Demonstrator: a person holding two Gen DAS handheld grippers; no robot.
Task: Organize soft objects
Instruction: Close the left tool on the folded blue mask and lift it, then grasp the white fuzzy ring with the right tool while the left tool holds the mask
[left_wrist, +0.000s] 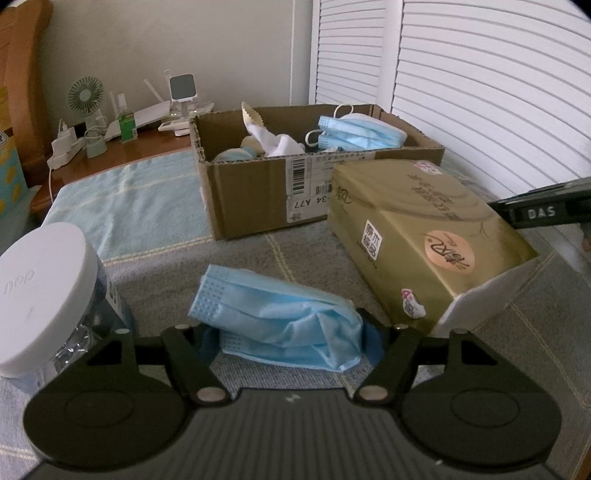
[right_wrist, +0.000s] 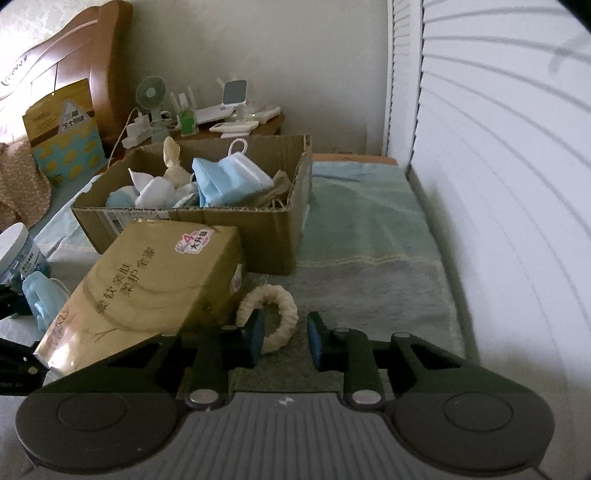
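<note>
In the left wrist view my left gripper (left_wrist: 291, 338) is shut on a crumpled stack of blue face masks (left_wrist: 280, 321) that rests on the grey-blue bed cover. My right gripper (right_wrist: 285, 339) is shut on a white scrunchie (right_wrist: 282, 310) lying on the cover, its blue pads on either side of the ring's near right arc. A gold tissue pack (right_wrist: 159, 277) lies tilted just left of the scrunchie. Behind it stands an open cardboard box (right_wrist: 273, 232) holding blue masks (right_wrist: 225, 177) and white cloths (right_wrist: 155, 192).
A jar with a white lid (left_wrist: 40, 295) stands at the left gripper's left. White louvred doors (right_wrist: 498, 184) close off the right side. A nightstand (left_wrist: 122, 147) with a small fan (left_wrist: 85, 94) and chargers is behind the box, beside a wooden headboard (right_wrist: 107, 55).
</note>
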